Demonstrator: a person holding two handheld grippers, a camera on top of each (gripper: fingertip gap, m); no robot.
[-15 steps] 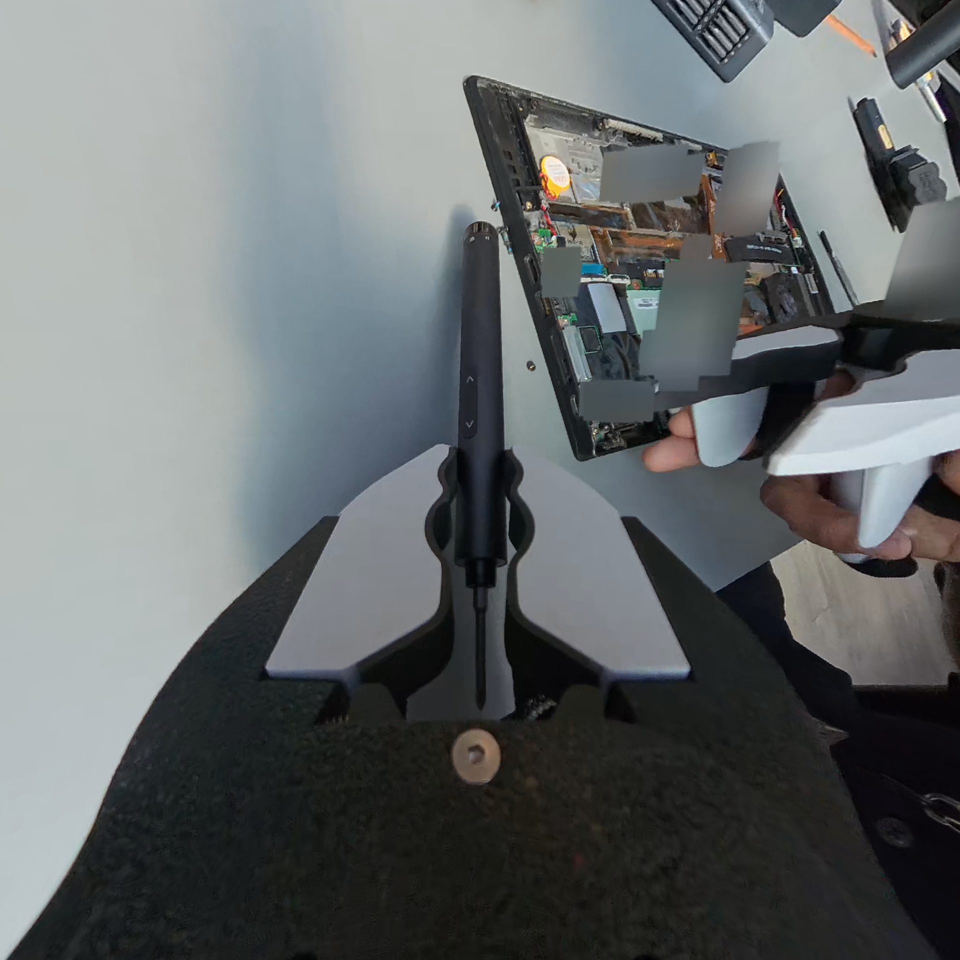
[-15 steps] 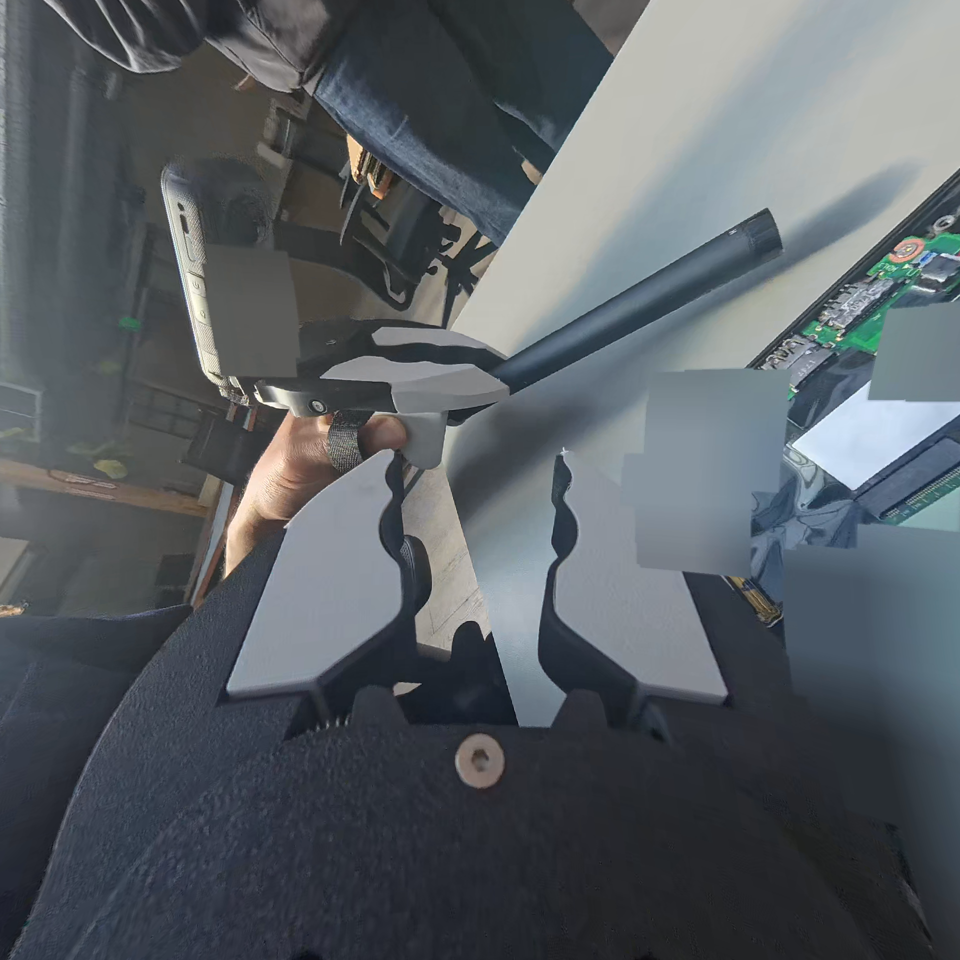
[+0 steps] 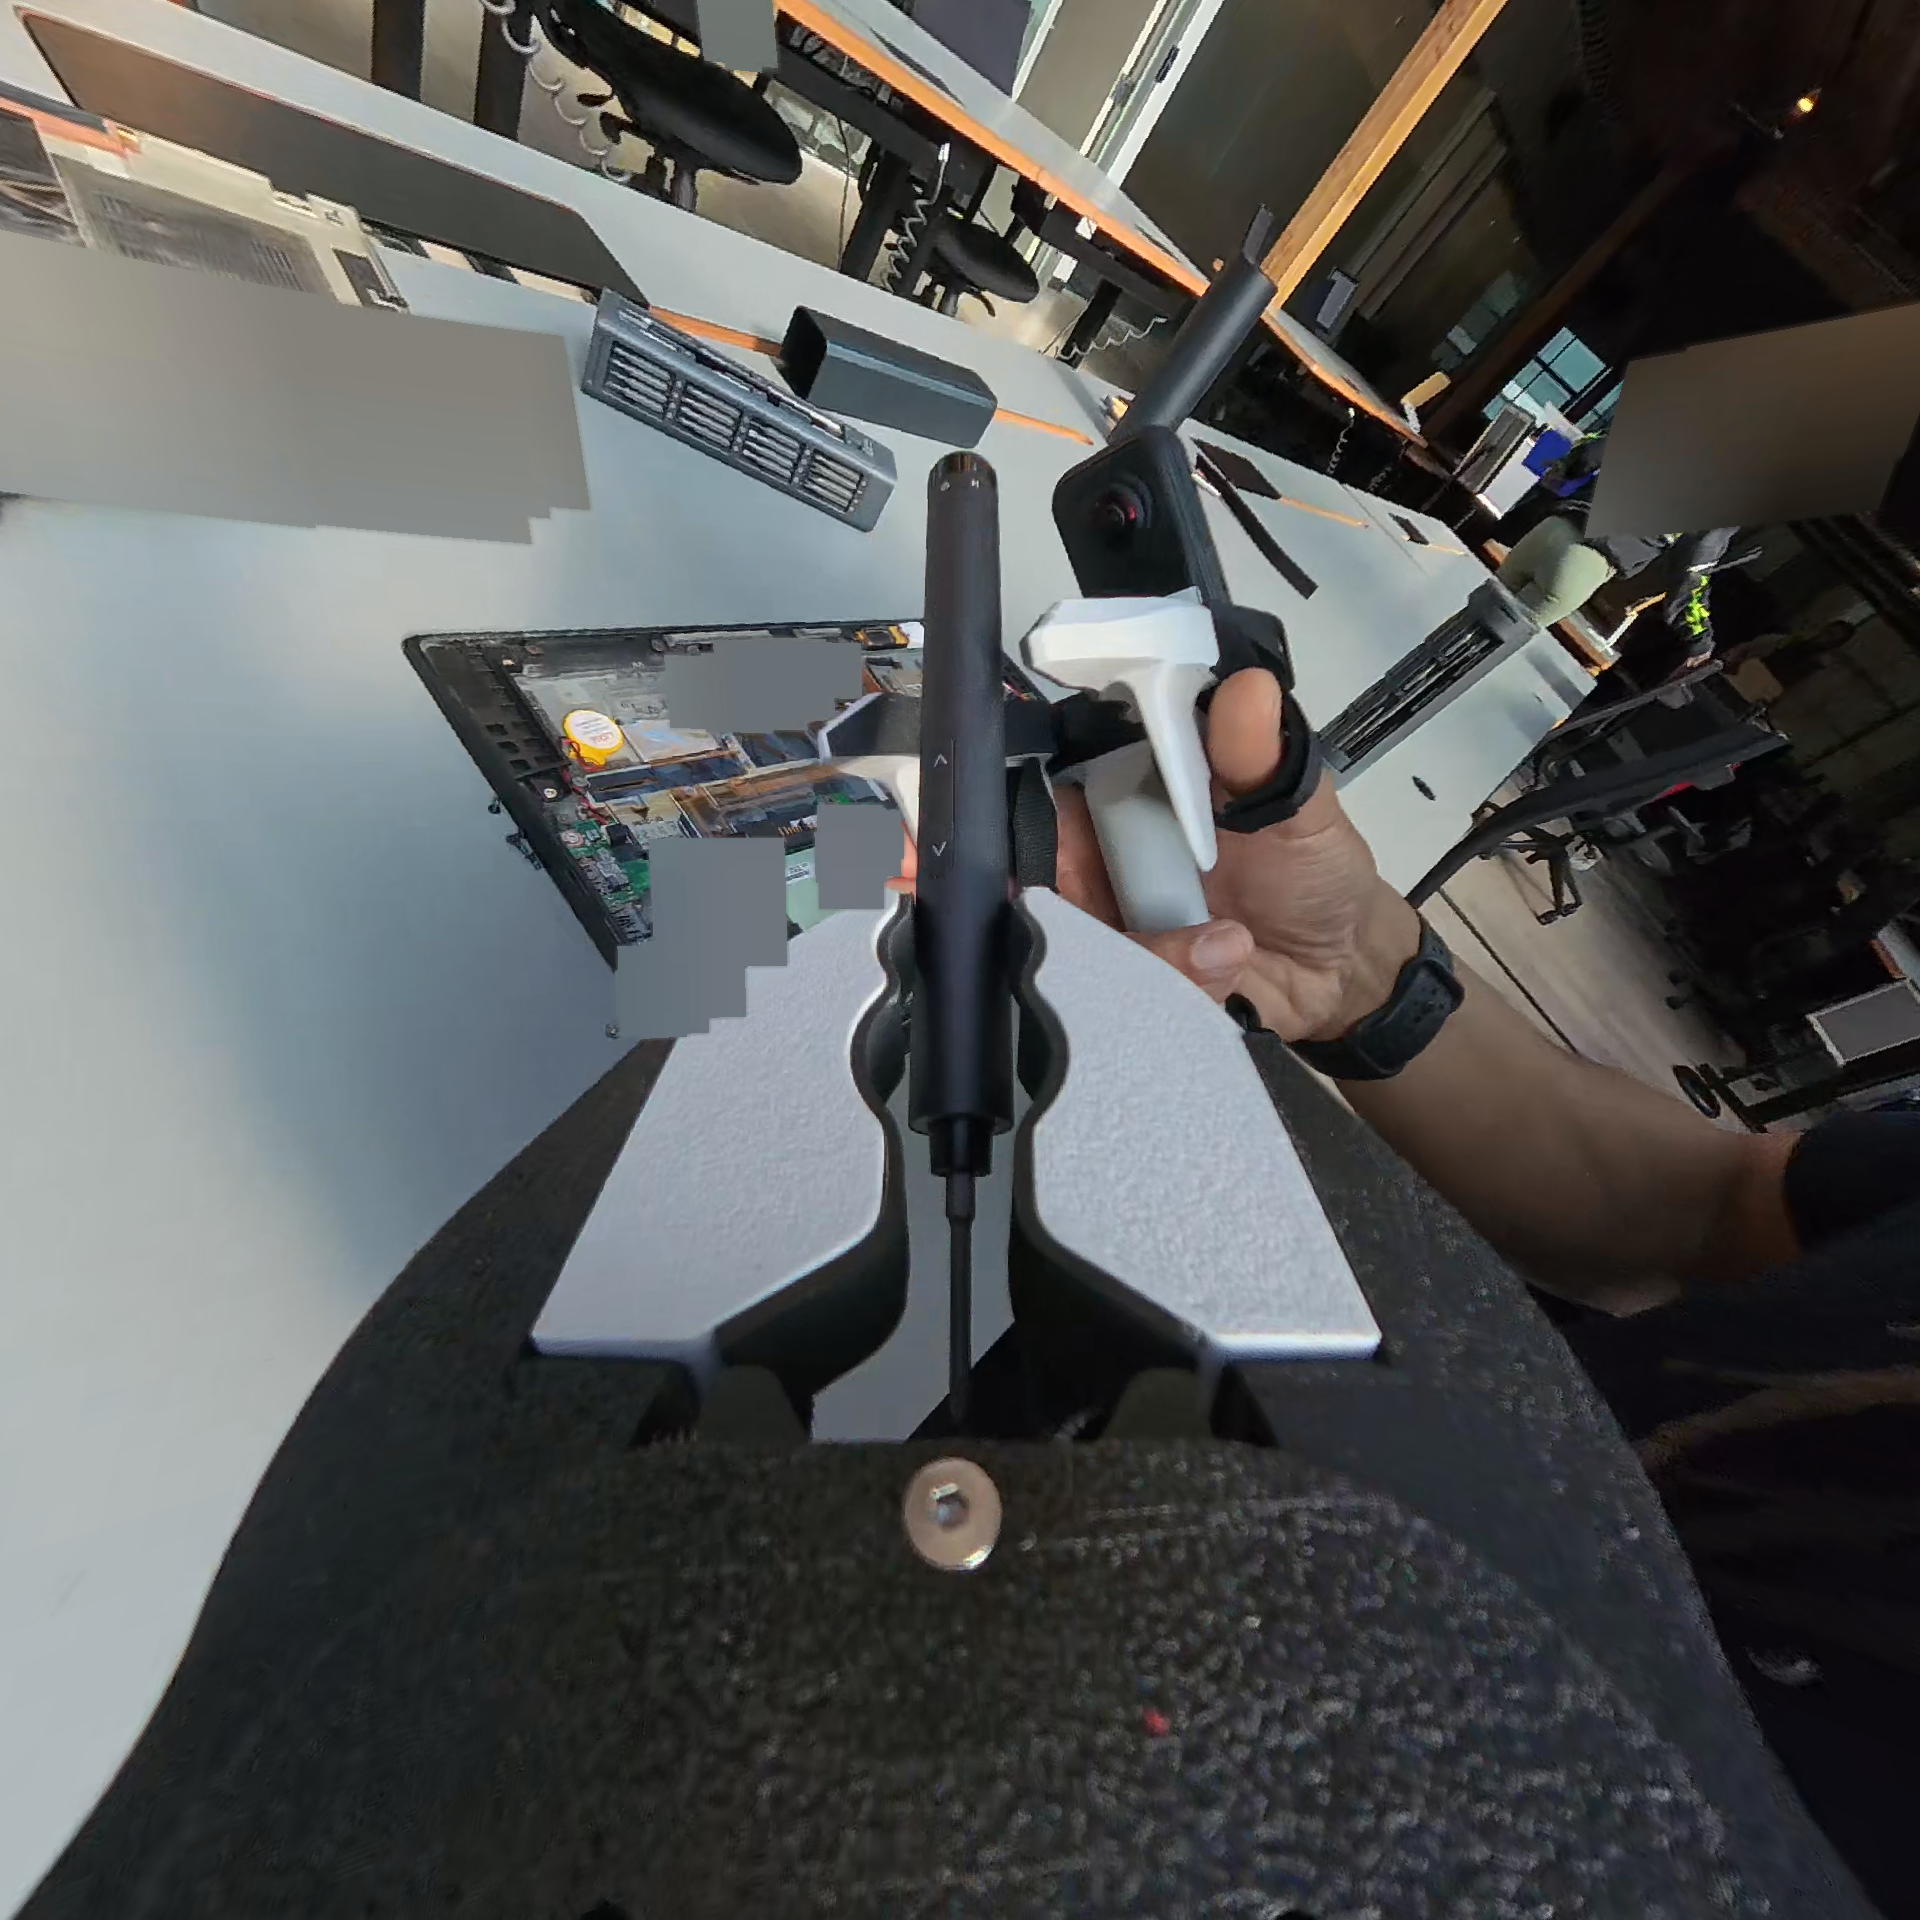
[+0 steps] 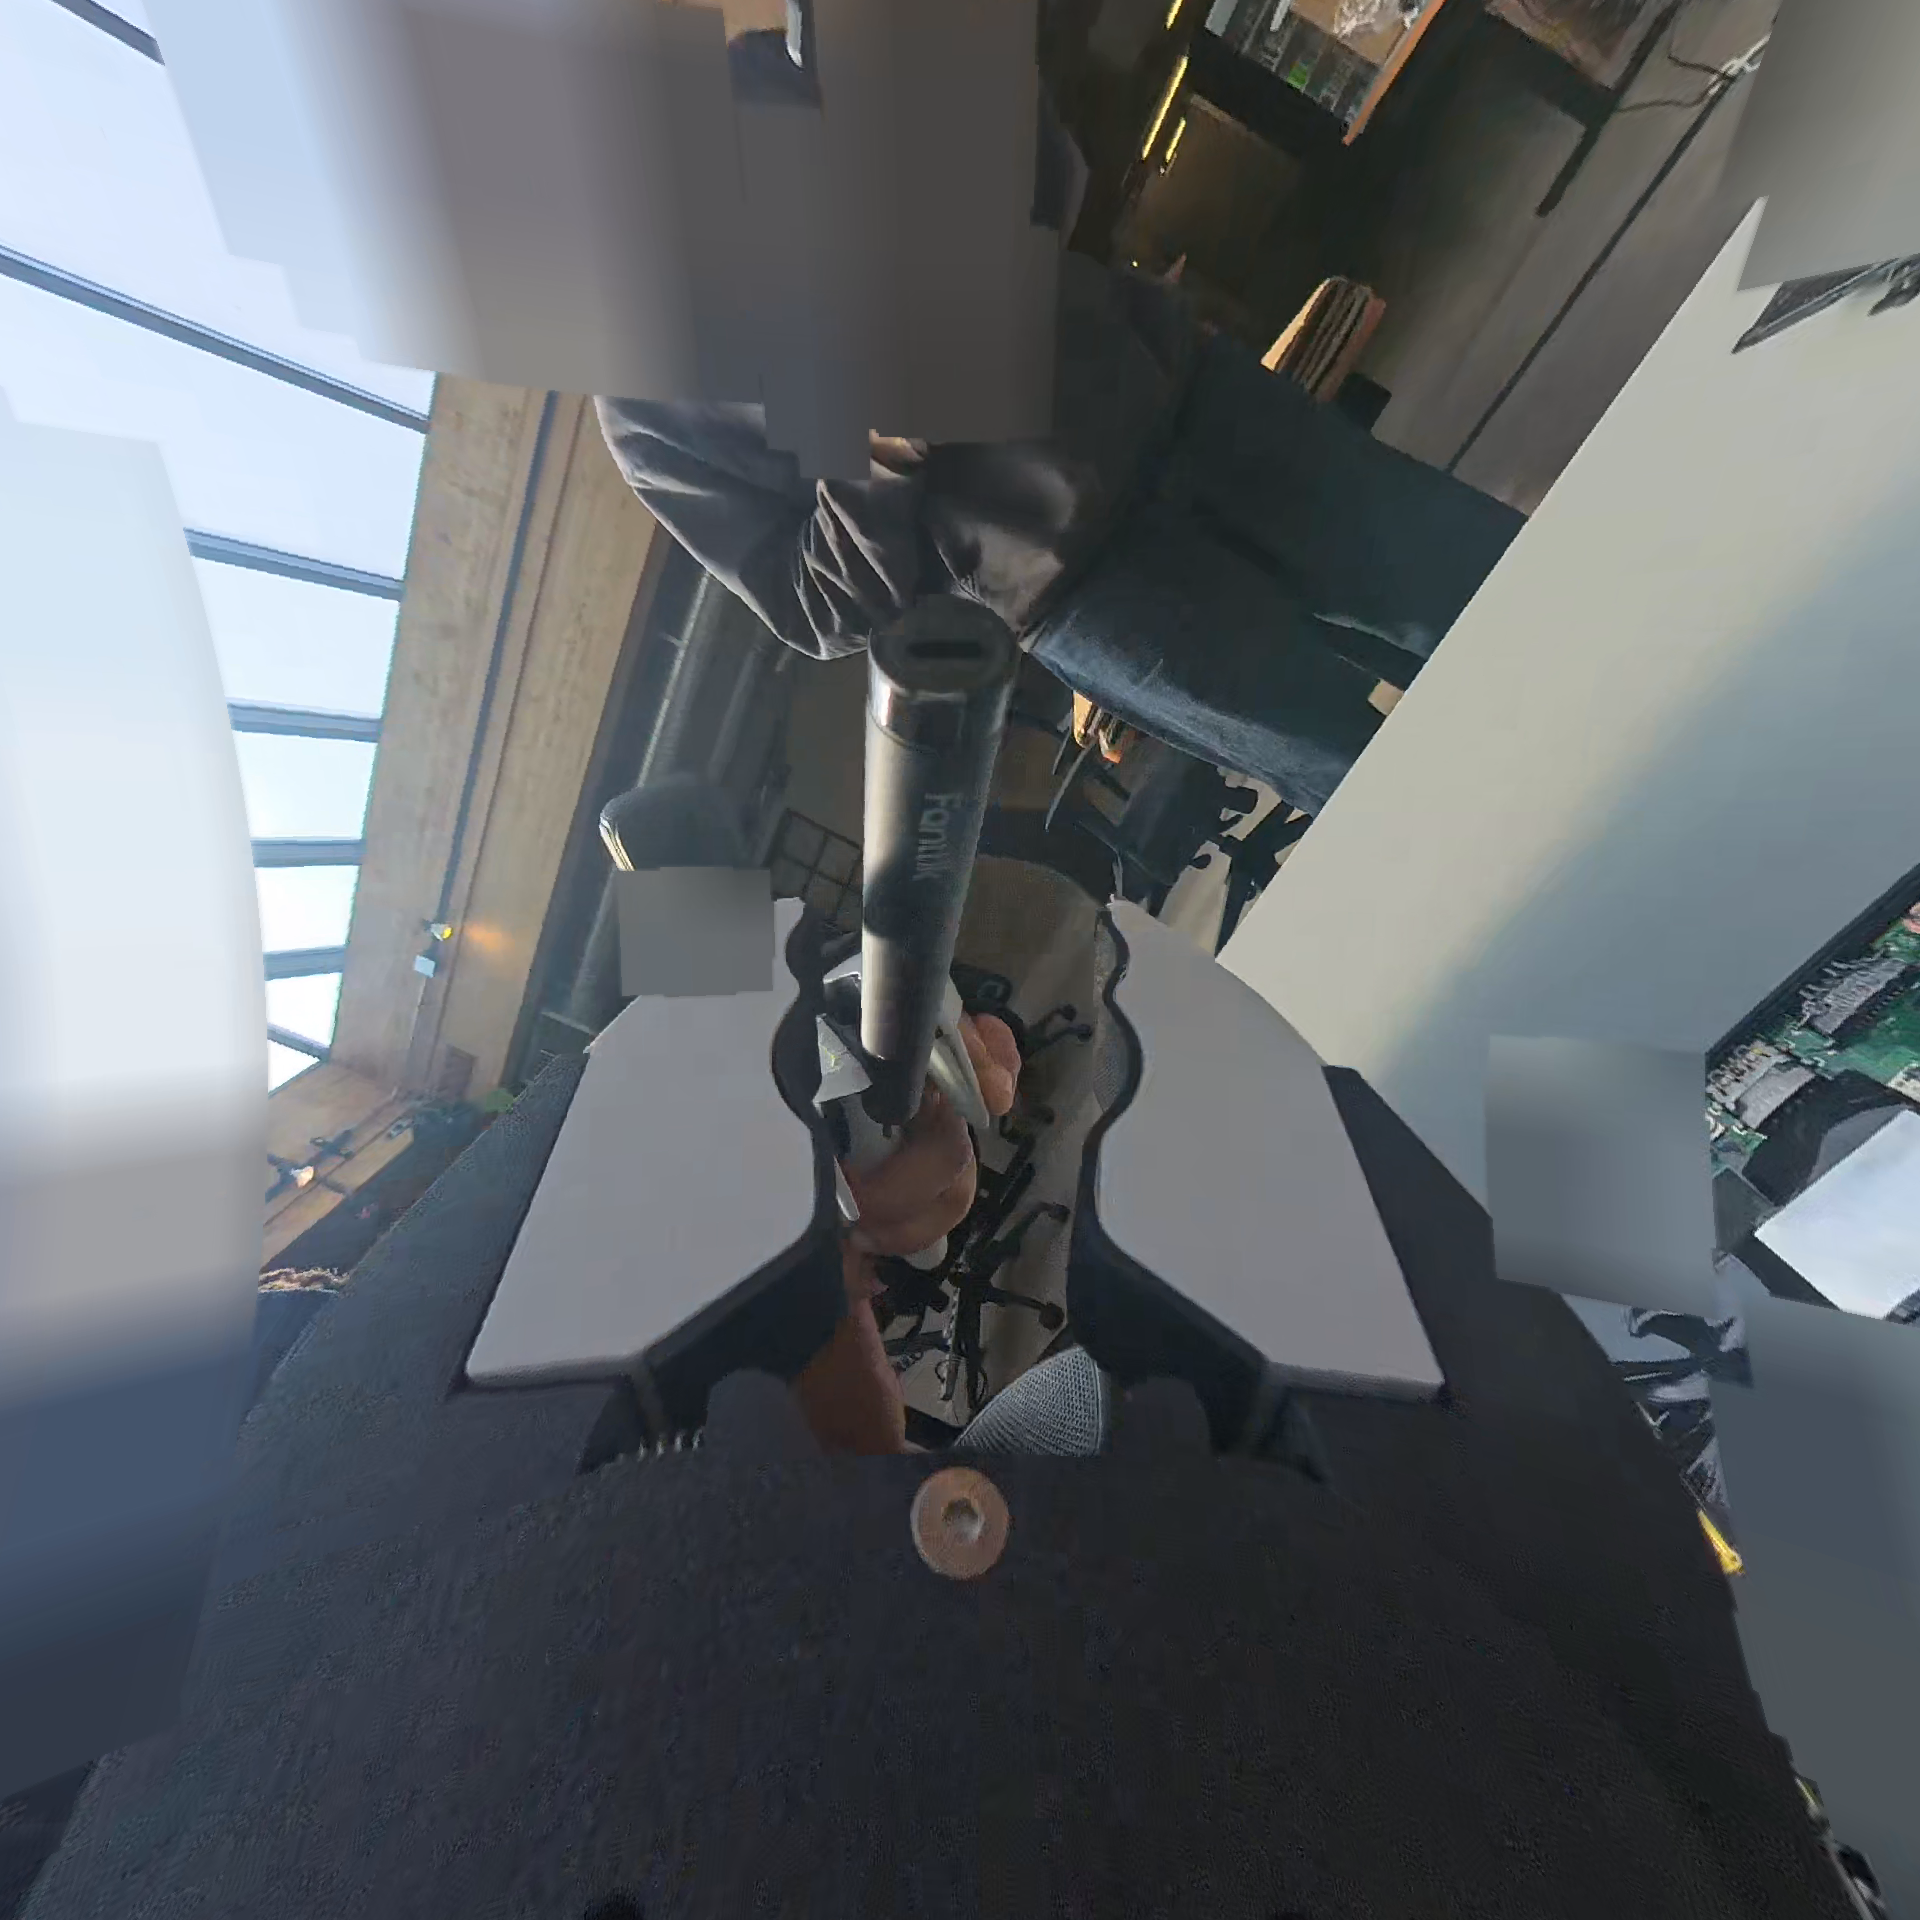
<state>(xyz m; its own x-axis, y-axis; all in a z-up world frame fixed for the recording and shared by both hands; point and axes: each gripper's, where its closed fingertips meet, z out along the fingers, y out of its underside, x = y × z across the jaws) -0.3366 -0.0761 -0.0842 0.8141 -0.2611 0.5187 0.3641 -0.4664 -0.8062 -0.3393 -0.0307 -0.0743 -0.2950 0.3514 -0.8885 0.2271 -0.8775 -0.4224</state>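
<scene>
My left gripper (image 3: pixel 956 935) is shut on a black pen-shaped electric screwdriver (image 3: pixel 961 790). It grips the body low down, with the bit pointing back at the camera. My right gripper (image 4: pixel 951 935) is open, its fingers on either side of the screwdriver's upper body (image 4: pixel 925 831) without touching it. In the left wrist view the right gripper (image 3: pixel 987 707) straddles the tool, held by a hand with a black watch. An opened laptop (image 3: pixel 582 748) with its circuit boards bare lies on the white table (image 3: pixel 208 935), behind both grippers. Its corner shows in the right wrist view (image 4: pixel 1849 1039).
A grey slotted bit case (image 3: pixel 727 416) and a dark grey sleeve (image 3: pixel 894 384) lie farther back on the table. A black flat panel (image 3: pixel 312 156) lies at the far left. Office chairs and desks stand beyond. A seated person in jeans (image 4: pixel 1195 644) is past the table edge. The gap from one gripper's tips to the other's is roughly 5 cm.
The left gripper has tilted up with the screwdriver. The right gripper has moved from beside the laptop to either side of the screwdriver's body, still open.
</scene>
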